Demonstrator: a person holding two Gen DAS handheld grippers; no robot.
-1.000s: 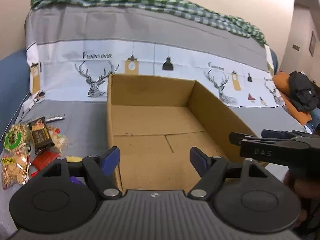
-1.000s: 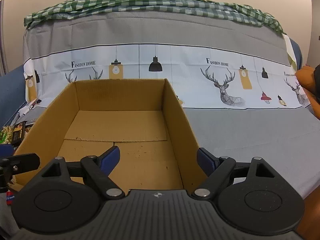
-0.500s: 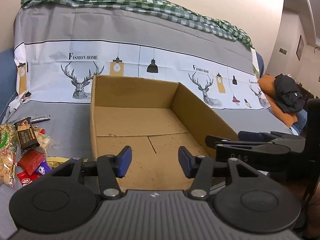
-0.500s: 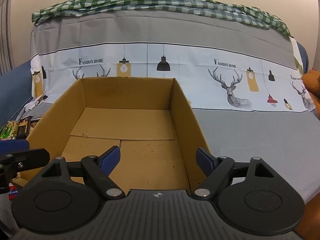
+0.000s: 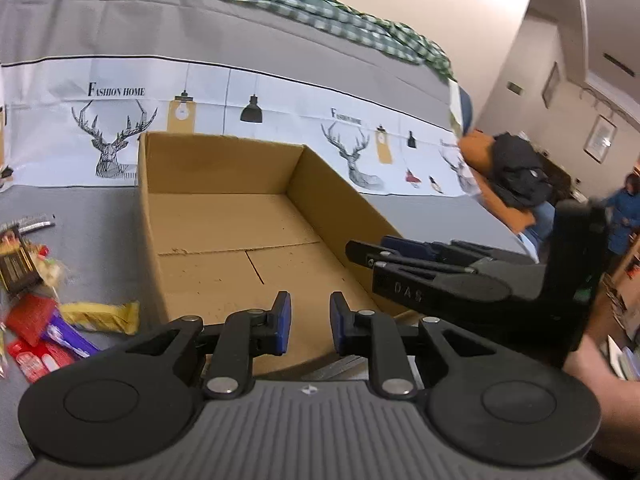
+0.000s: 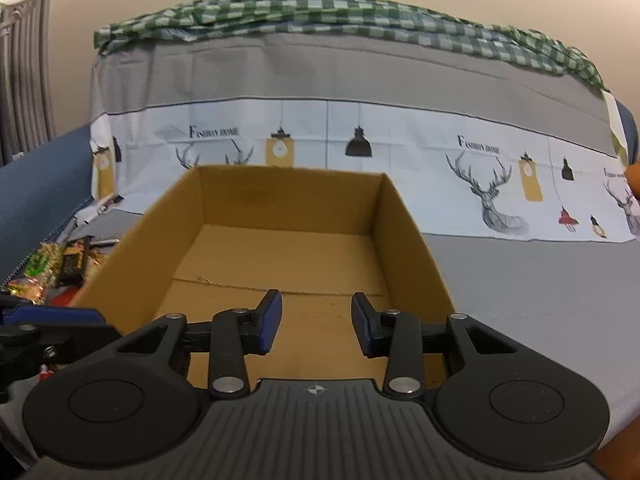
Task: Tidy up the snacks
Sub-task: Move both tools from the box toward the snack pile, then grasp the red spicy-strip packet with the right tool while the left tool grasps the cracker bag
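The snacks lie in a loose pile on the grey sofa cover, just beside the left wall of the cardboard box. The pile includes a yellow bar nearest the box, a red packet, a purple wrapper and a dark packet. In the right wrist view the snacks show past the box at its left side. The box stands open-topped on the seat, its far wall against the printed backrest panel; its floor holds no items.

The left gripper hangs over the near edge of the box, fingers narrowly apart, holding nothing. The right gripper hangs over the same near edge, fingers wider apart, holding nothing. In the left wrist view the right gripper points across the box's right wall.
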